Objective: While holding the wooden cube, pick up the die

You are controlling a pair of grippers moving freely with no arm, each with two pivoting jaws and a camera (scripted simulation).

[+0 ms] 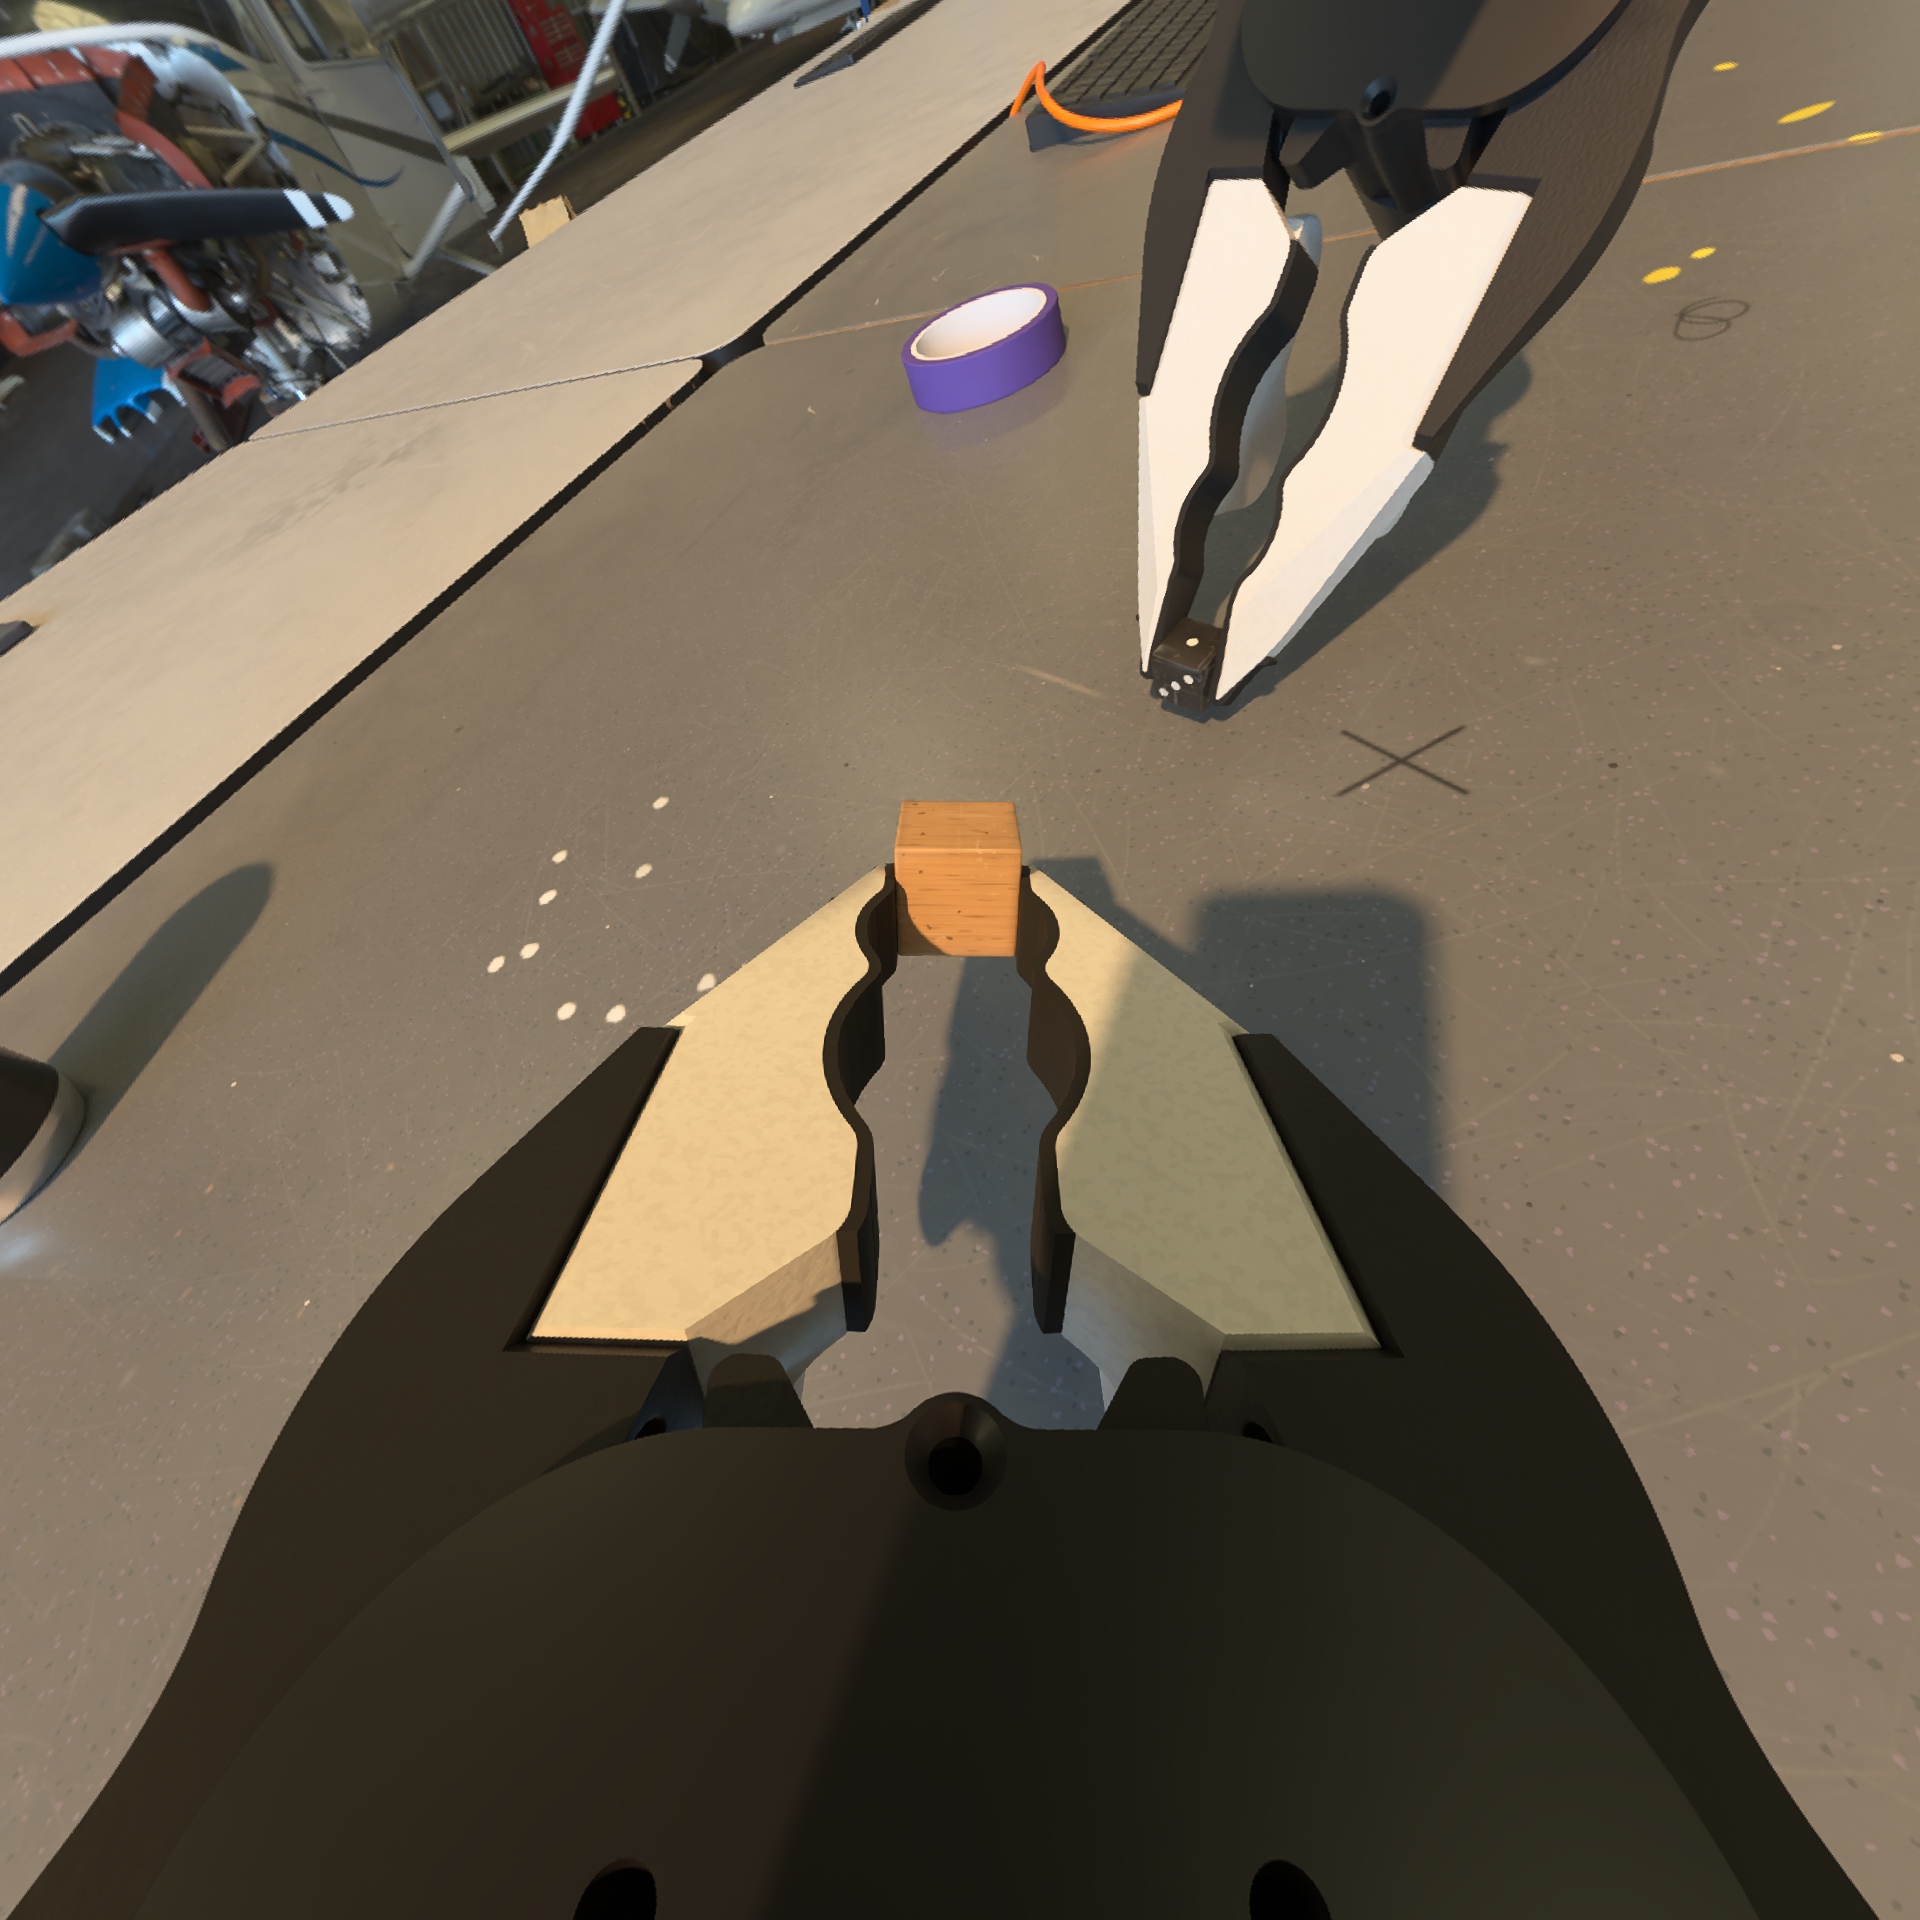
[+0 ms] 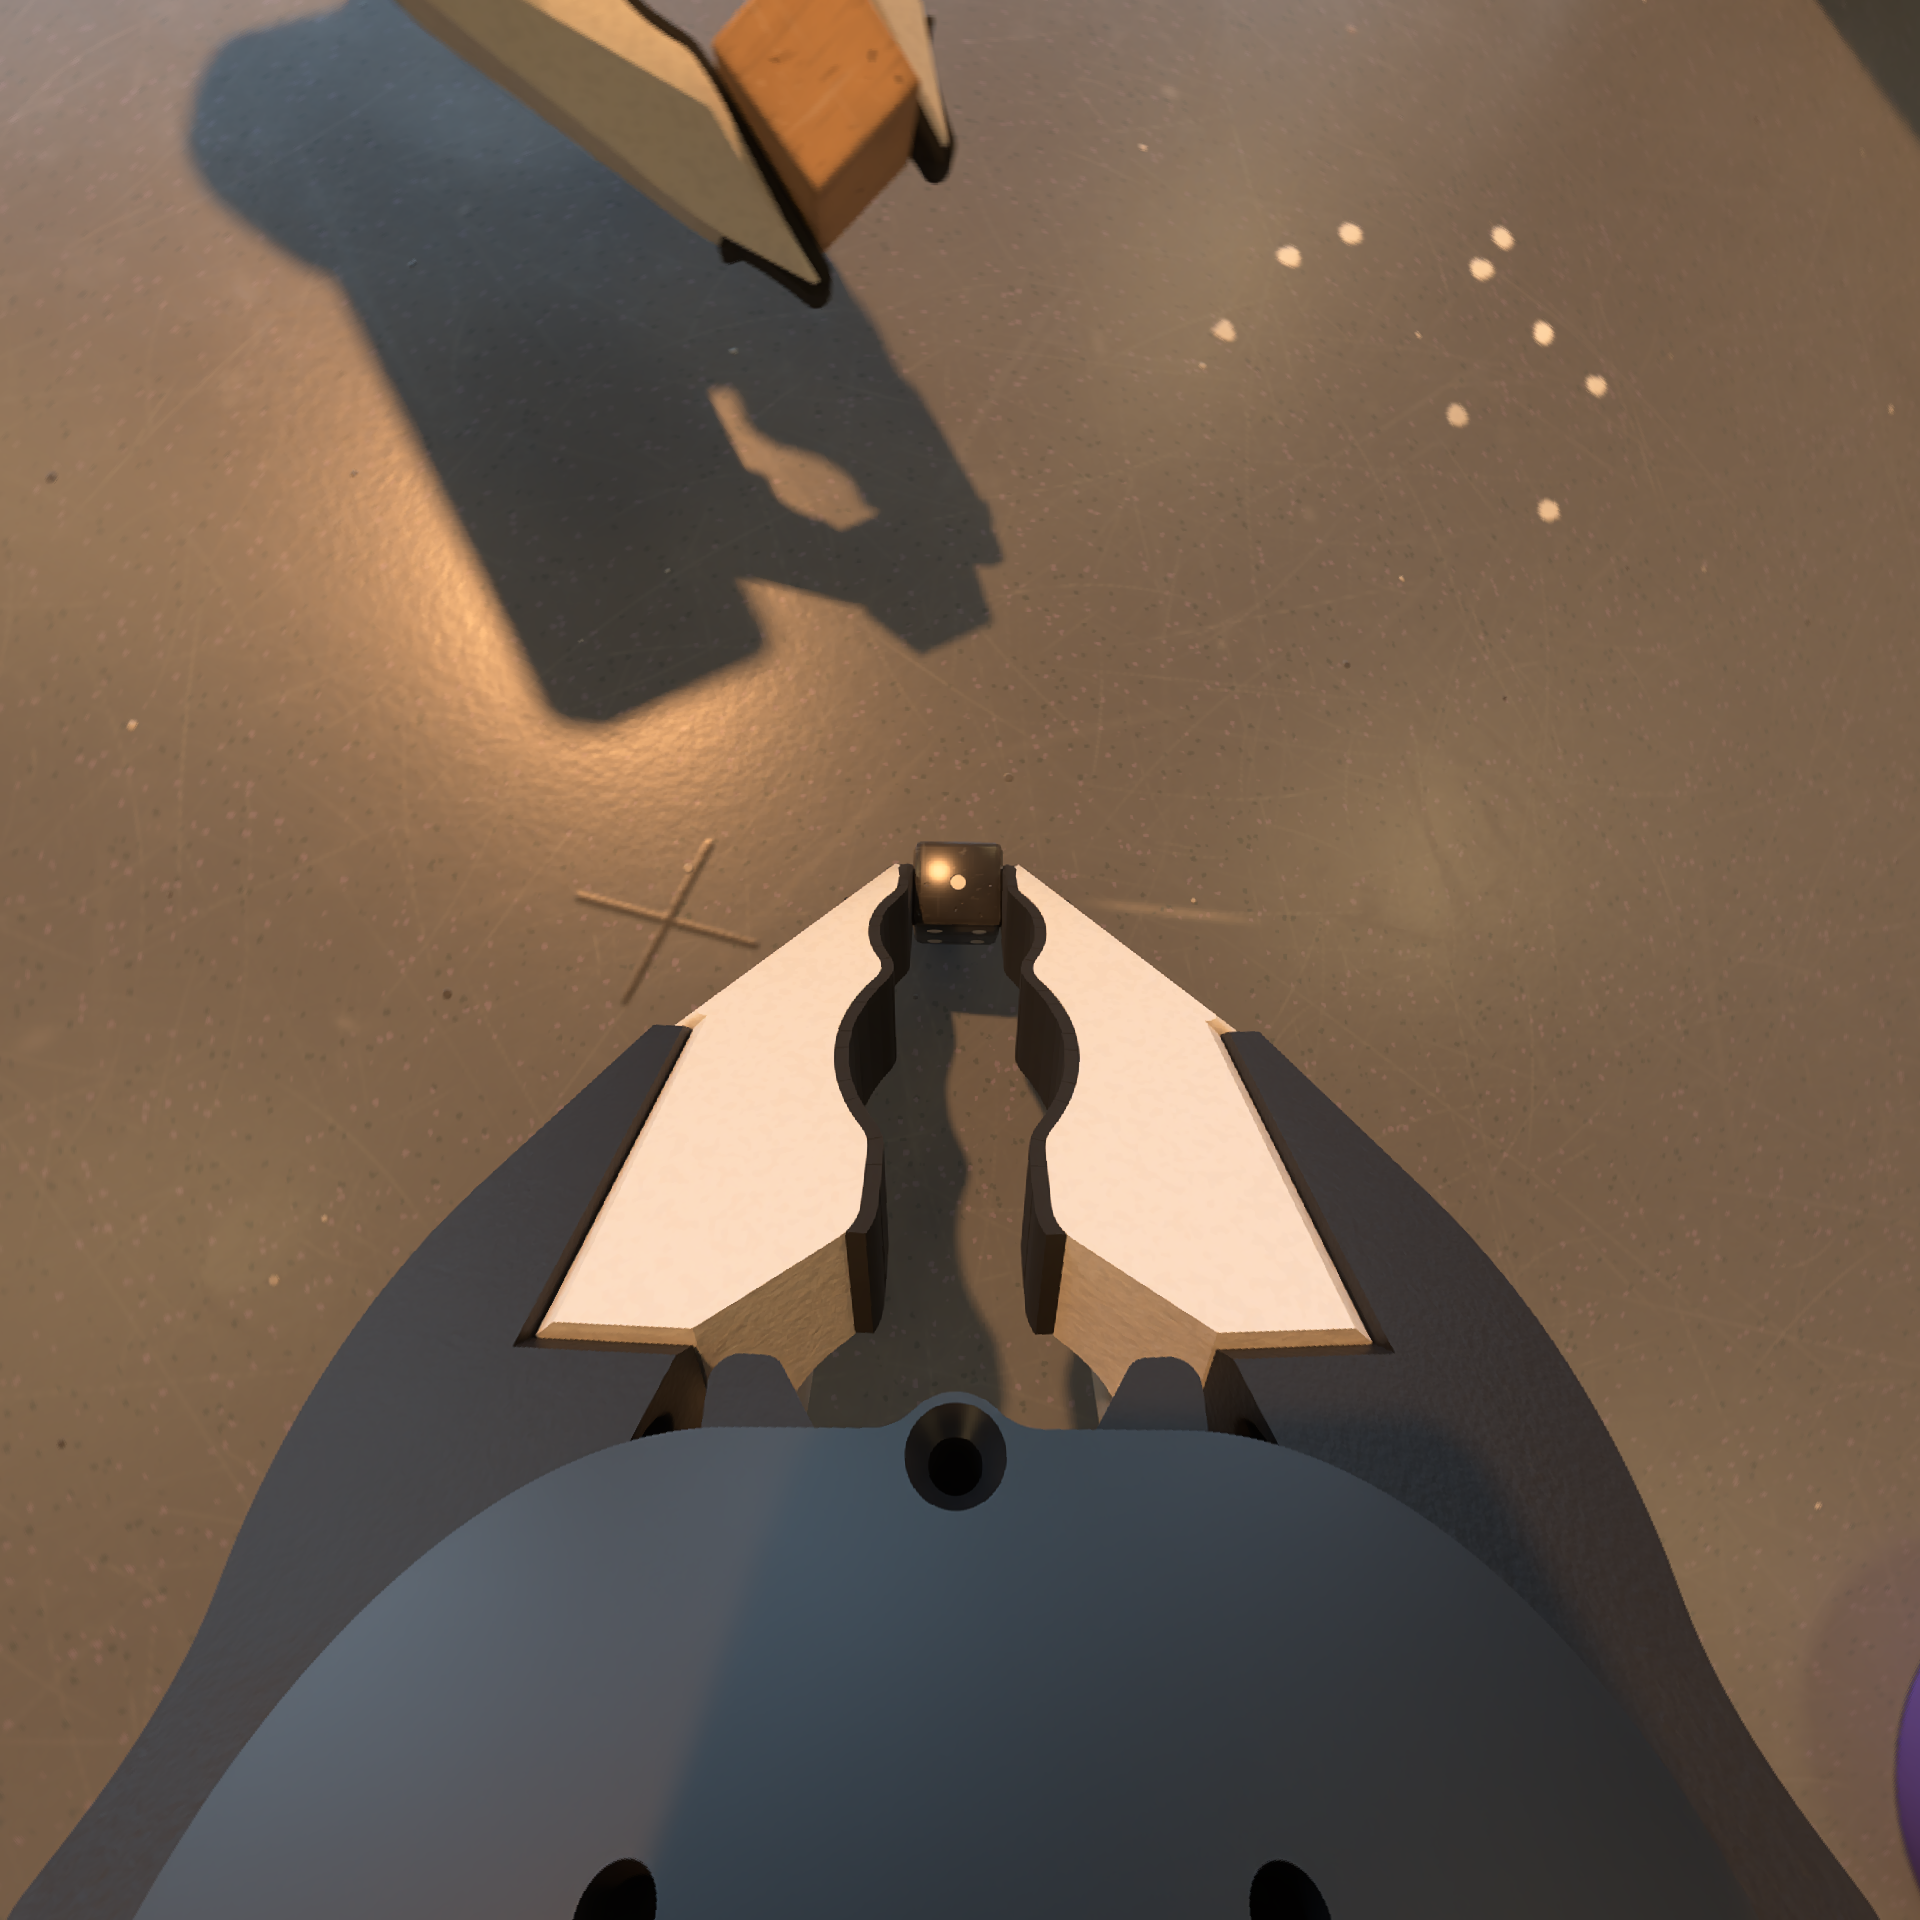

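Left gripper (image 1: 956, 883): fingertips pinch the wooden cube (image 1: 956, 878) from both sides, the cube seated right at the tips and projecting a little beyond them. Cube and tips ride clear above the grey table (image 1: 520, 1195); their shadow falls on the surface below and to the right of the fingers.

Right gripper (image 2: 956, 894): tips pressed in on the die (image 2: 956, 896), a small black cube with pale pips, held at the very ends of the fingers. Seen from the left wrist view, this gripper (image 1: 1195, 665) comes down steeply from above, ahead and to the right of the left claw, with the die (image 1: 1184, 665) clamped between the white tips. The die sits at or just off the table; whether it still touches the surface I cannot tell.

From the right wrist view the left gripper (image 2: 831, 197) shows ahead and slightly left, well apart, the cube (image 2: 821, 104) wedged between its two fingers.

Other items: a purple tape roll (image 1: 982, 348) lies flat on the table beyond the left claw, to the left of the right gripper. A scratched cross mark (image 2: 665, 920) lies just left of the right gripper's tips. A scatter of pale dots (image 2: 1475, 332) lies ahead and to its right. An orange cable (image 1: 1091, 109) lies at the far edge of the table.
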